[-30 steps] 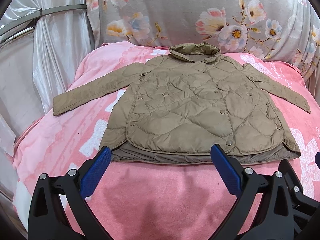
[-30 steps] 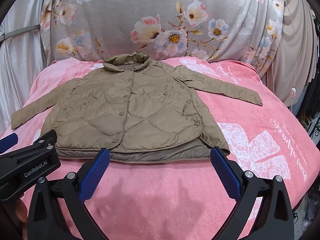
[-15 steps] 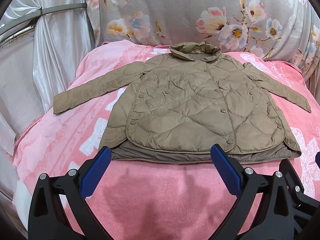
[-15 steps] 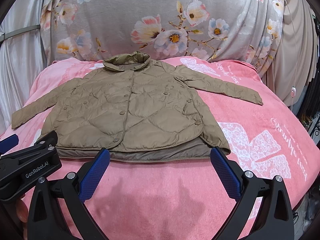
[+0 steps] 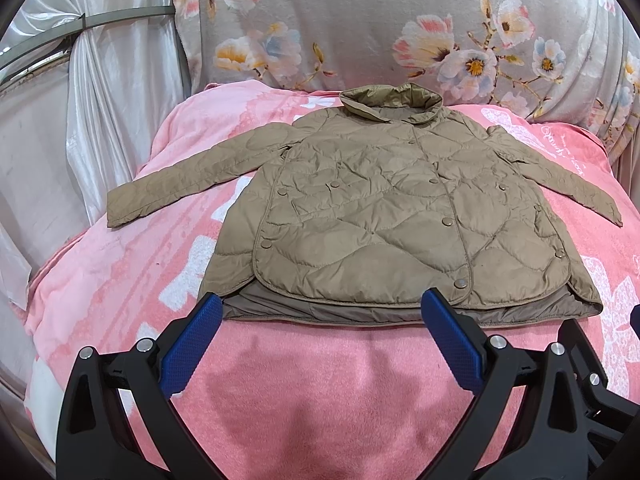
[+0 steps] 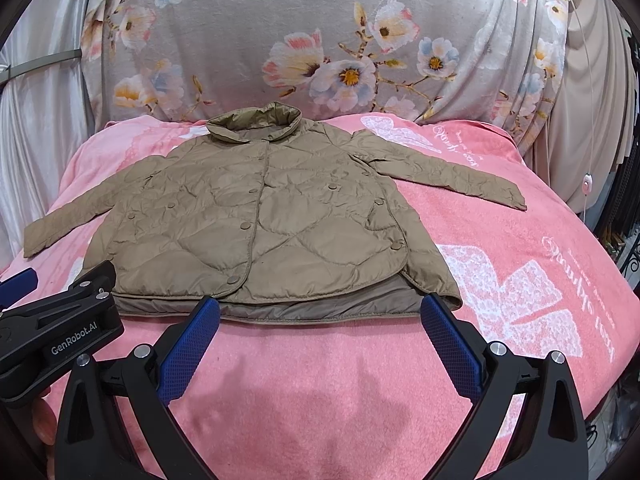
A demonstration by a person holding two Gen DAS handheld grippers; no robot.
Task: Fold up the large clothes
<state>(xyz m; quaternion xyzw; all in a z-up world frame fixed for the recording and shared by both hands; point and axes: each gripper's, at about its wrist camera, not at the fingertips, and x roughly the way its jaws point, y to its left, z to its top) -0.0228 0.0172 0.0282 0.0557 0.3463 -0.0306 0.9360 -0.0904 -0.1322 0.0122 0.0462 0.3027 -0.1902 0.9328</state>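
Note:
A tan quilted jacket (image 5: 384, 216) lies flat, front up and buttoned, on a pink blanket (image 5: 312, 392), collar away from me, both sleeves spread out to the sides. It also shows in the right wrist view (image 6: 256, 224). My left gripper (image 5: 320, 320) is open and empty, its blue pads just short of the jacket's hem. My right gripper (image 6: 320, 320) is open and empty, also just short of the hem, further right. The left gripper's black body (image 6: 60, 328) shows at the left of the right wrist view.
A grey floral cloth (image 5: 380, 28) hangs behind the bed. A white satin curtain (image 5: 100, 100) hangs at the left. Beige curtains (image 6: 592, 100) and a cord with a switch (image 6: 587, 184) are at the right. The pink blanket (image 6: 540, 280) falls away at both sides.
Both grippers have drifted very slightly; the jacket sits almost the same in both views. Nothing was taken hold of.

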